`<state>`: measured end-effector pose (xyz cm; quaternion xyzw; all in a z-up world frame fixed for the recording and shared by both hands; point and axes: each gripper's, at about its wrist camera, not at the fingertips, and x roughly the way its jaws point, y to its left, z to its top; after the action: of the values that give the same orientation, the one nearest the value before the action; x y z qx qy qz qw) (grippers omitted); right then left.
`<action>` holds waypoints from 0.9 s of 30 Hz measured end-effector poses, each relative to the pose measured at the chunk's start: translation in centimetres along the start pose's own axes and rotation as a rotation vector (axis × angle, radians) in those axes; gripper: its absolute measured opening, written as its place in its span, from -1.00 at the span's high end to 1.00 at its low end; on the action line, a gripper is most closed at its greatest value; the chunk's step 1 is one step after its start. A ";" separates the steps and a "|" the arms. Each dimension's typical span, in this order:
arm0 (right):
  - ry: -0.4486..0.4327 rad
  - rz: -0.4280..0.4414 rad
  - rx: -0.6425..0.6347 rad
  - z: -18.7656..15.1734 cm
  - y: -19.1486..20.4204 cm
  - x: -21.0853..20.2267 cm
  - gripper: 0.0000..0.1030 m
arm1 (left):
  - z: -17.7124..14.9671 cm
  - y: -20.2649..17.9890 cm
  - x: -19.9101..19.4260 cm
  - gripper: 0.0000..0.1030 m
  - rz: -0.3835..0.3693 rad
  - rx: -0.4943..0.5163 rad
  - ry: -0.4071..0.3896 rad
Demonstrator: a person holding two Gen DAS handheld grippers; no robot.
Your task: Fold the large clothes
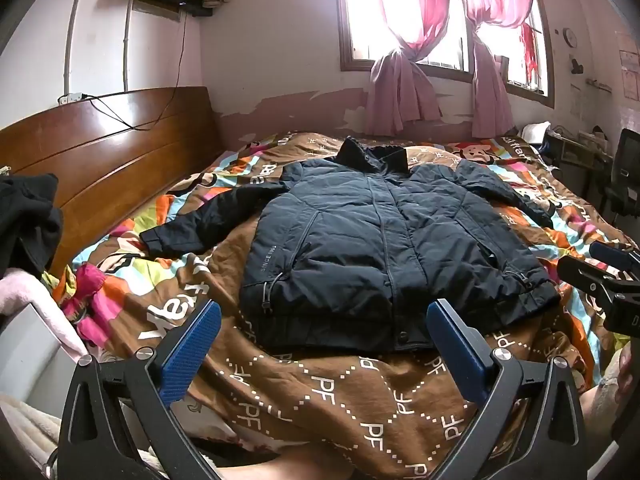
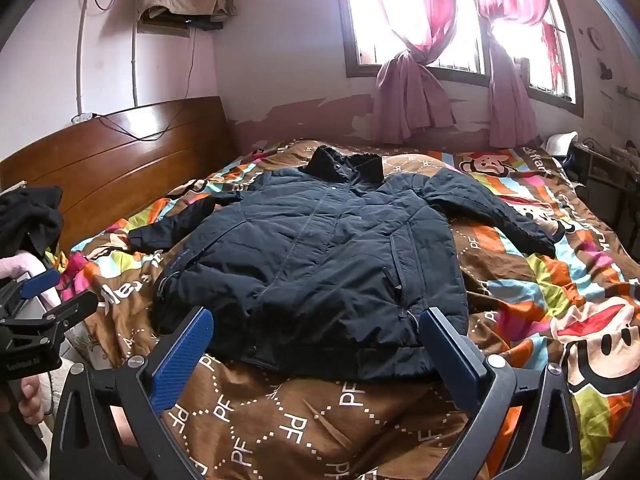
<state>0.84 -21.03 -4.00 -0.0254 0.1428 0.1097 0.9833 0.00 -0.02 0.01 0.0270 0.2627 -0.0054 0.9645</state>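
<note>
Lying flat and zipped on the patterned bedspread (image 1: 320, 400), the dark jacket (image 1: 380, 240) has both sleeves spread out; the left gripper (image 1: 324, 344) and right gripper (image 2: 316, 356) hover before its hem, jaws wide apart, holding nothing

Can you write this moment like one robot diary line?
jacket: flat on bed, unfolded | left gripper: open, empty | right gripper: open, empty

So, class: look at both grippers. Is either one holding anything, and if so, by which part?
Nothing is held. The left gripper and right gripper both stand wide open, short of the dark jacket, which lies flat and untouched on the bedspread.
</note>
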 end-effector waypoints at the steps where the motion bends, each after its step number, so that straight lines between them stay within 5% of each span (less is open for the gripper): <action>1: 0.006 0.000 0.001 0.0 0.0 0.0 -1.00 | 0.0 0.0 0.0 -0.97 0.000 0.000 0.000; 27: 0.004 -0.001 0.000 -0.1 -0.1 0.1 -1.00 | 0.2 0.1 -0.2 -0.97 0.004 0.008 -0.010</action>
<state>0.90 -21.16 -4.11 -0.0258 0.1446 0.1093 0.9831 -0.06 0.11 0.27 0.0313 0.2579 -0.0044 0.9657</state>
